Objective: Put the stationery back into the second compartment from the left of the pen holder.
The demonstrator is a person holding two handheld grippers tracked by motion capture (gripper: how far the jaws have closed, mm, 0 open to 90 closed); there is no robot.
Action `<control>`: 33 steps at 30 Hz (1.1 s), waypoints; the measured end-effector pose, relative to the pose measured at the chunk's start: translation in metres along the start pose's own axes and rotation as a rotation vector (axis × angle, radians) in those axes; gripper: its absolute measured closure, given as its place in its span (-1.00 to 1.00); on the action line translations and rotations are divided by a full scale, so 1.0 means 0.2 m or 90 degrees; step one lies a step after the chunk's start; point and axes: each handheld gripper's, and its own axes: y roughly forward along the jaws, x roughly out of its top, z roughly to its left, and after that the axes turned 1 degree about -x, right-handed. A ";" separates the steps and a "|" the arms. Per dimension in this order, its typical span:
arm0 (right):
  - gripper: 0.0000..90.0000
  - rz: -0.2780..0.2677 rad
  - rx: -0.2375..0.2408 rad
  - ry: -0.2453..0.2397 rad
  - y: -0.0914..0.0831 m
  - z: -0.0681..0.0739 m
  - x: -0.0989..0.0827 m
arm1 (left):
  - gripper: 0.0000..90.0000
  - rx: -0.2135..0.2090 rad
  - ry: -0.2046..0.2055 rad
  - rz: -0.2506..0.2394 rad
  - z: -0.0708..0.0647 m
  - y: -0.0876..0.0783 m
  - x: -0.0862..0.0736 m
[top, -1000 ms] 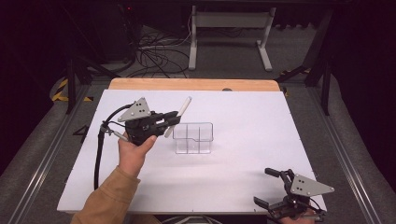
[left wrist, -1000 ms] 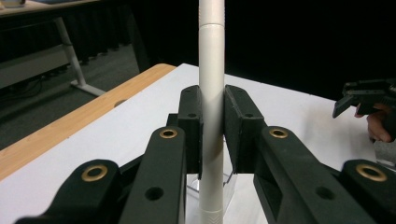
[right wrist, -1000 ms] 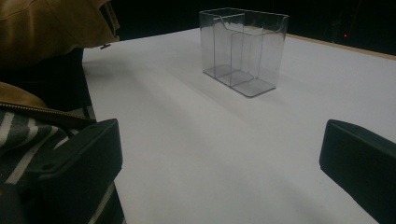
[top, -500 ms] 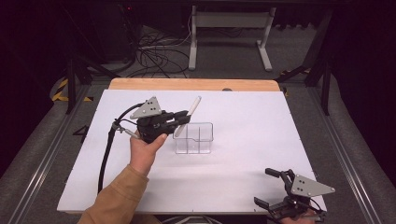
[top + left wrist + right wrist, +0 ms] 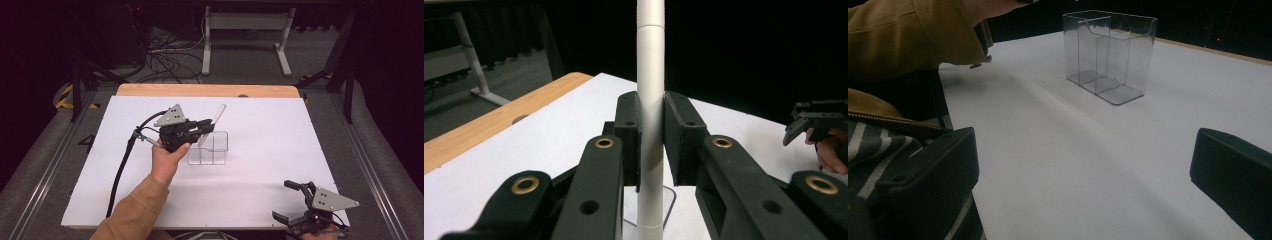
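White sheet [image 5: 280,150] covers the table; bare wood edge [image 5: 207,90] along the far side. Dark floor beyond, with loose cables [image 5: 167,57] and a white stand [image 5: 245,30].

Left gripper [image 5: 202,127]: held above the sheet, left of centre, by the person's left hand [image 5: 167,157], tan sleeve [image 5: 132,215] behind it. Black cable [image 5: 122,165] trails from it toward the near edge. Jaws clamped on a white tube [image 5: 213,122]. In the left gripper view the tube [image 5: 650,115] runs straight up between the two jaw pads [image 5: 629,135], gripped at its middle, both ends extending past the jaws. From the high view the tube is tilted, upper end leaning away toward the far right, lower end over the clear box [image 5: 211,150].

Clear box: stands upright on the sheet near centre, just right of the left hand. Right gripper view shows the box [image 5: 1110,55] divided inside by clear walls into compartments, the front wall cut lower. Cannot tell whether the tube's lower tip is inside the box or just above it.

Right gripper [image 5: 295,202]: at the near right corner of the sheet, well apart from the box. Jaws spread wide, nothing between them; right gripper view shows the two pads [image 5: 933,180] far apart with bare sheet between. It also appears at the right edge of the left gripper view [image 5: 811,122].
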 end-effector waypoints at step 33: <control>-1.00 0.000 0.006 -0.004 0.01 0.00 0.00 | 0.73 0.018 -0.003 0.019 0.04 0.11 -0.10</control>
